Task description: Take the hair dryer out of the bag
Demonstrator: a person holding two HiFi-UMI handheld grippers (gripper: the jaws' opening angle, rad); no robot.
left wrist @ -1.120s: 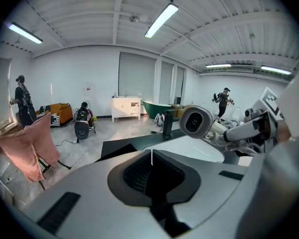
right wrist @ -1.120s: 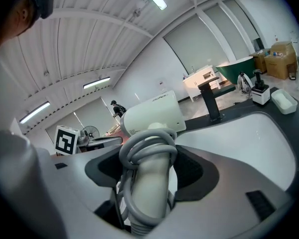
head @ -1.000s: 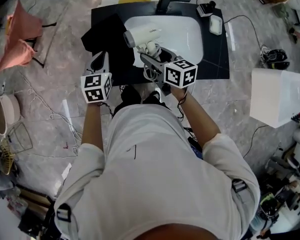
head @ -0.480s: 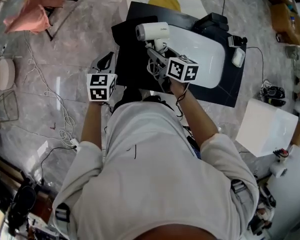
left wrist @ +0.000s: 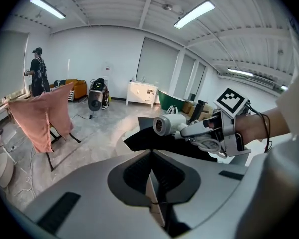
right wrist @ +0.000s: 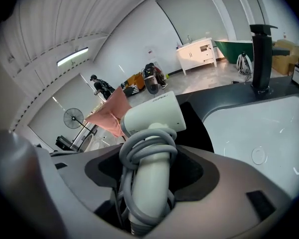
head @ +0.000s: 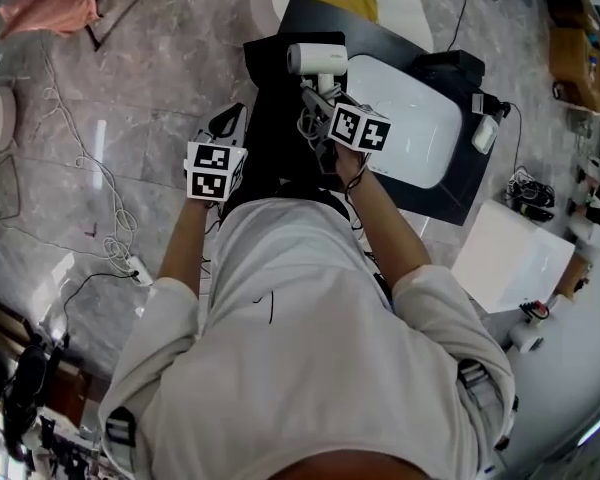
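A white hair dryer (head: 316, 58) hangs above the left end of the black counter (head: 450, 183), its grey cord wound round the handle. My right gripper (head: 316, 103) is shut on that handle; in the right gripper view the handle (right wrist: 148, 183) fills the gap between the jaws and the barrel (right wrist: 152, 114) points left. The black bag (head: 265, 138) lies under it, drooping over the counter's left edge. My left gripper (head: 228, 124) is shut and empty, just left of the bag. From the left gripper view, the dryer (left wrist: 170, 124) and the bag (left wrist: 154, 142) lie ahead.
A white sink basin (head: 405, 118) with a black faucet (right wrist: 261, 59) fills the counter right of the dryer. A white box (head: 515, 258) stands on the floor at right. Pink cloth (head: 50, 8) hangs on a rack at far left, and cables (head: 100, 218) trail over the marble floor.
The dryer in my right gripper has moved from over the basin's left part to left of the basin, above the bag. The left gripper has shifted along beside it, still shut.
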